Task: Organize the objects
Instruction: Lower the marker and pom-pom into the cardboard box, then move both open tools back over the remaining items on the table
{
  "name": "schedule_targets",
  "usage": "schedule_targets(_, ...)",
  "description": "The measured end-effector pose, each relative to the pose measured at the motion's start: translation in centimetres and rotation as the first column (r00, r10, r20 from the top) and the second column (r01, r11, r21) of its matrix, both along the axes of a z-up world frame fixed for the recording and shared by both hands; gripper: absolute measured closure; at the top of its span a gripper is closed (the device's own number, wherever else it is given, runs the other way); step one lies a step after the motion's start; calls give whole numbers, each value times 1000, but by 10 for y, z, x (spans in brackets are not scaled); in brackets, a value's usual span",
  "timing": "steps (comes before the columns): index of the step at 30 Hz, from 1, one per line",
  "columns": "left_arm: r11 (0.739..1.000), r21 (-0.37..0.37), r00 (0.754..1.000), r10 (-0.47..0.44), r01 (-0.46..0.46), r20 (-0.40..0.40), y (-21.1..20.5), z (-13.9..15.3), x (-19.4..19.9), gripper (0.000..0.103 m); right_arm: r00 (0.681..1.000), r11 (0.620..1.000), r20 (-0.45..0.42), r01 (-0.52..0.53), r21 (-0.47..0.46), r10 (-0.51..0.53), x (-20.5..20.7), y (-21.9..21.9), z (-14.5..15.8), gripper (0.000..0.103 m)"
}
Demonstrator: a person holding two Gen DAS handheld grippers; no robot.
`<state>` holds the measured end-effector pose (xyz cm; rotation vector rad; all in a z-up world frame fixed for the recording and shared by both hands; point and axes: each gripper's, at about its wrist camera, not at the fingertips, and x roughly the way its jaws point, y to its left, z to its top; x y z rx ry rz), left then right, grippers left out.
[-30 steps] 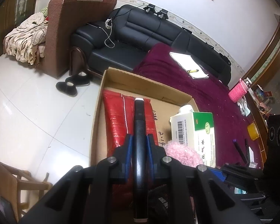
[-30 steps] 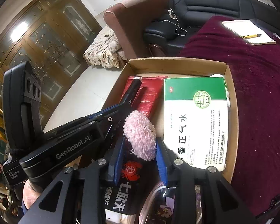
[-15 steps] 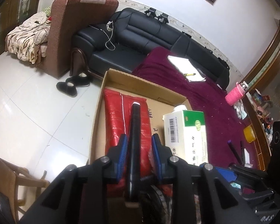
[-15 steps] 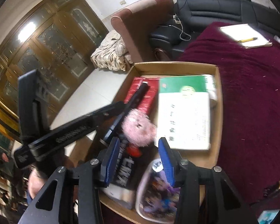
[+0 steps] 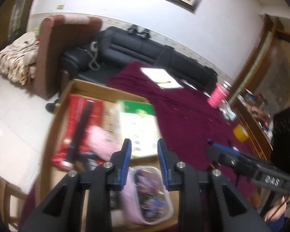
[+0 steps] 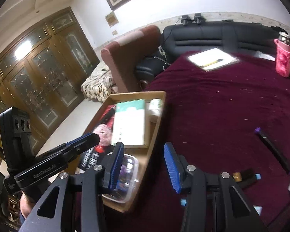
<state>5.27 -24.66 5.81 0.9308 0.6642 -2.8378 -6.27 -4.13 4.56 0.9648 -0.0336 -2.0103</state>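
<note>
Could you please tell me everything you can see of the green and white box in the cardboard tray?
The green and white box is a flat carton of printed card, green across its far end, white with small dark print over the rest. It lies flat, closed, in the cardboard tray on the maroon cloth. A pink fluffy ball sits by its near left corner and a white roll beside its far right. Neither gripper touches it.

Motion-blurred contents of cardboard box [image 5: 90, 86]

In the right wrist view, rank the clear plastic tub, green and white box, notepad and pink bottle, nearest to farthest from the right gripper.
From the right gripper:
1. Clear plastic tub, box's near end, left.
2. Green and white box, mid-box.
3. Notepad, far on the cloth.
4. Pink bottle, far right; close to the notepad.
</note>
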Motion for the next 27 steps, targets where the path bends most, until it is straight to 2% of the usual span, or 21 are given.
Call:
schedule_targets(3,999,-28,999,-43,43,9,26,1,-5,76,1000,1000,-10,4,15,-4,-6,32,-1,55)
schedule_targets(7,995,-36,995,-89,90,36,55,-4,-15,74,996,995,-48,84,52,-82,-18,75,-5,55)
schedule_targets(10,991,-48,990,-125,128,59,77,-7,-22,74,986,987,-32,161,11,-161,-37,114,-9,53)
schedule_targets(12,987,-58,986,-148,152,74,93,-8,-28,74,969,969,-25,244,-29,-245,-51,143,-10,43)
schedule_targets(14,981,-69,980,-176,183,88,110,-8,-34,73,936,937,-55,347,-40,-348,-62,169,-11,42)
schedule_targets(17,971,-87,970,-210,222,121,137,-12,-45,73,896,900,-88,433,-47,-435,-71,194,-10,41)
schedule_targets(19,964,-93,962,-234,248,140,156,-16,-53,73,879,880,-53,470,-71,-474,-75,208,-11,39)
schedule_targets(25,937,-103,933,-311,333,184,206,-27,-67,73,858,851,20,513,-113,-514,-84,235,-11,38)
schedule_targets(27,929,-111,924,-328,353,198,218,-29,-67,72,852,843,43,523,-127,-522,-88,242,-11,35)
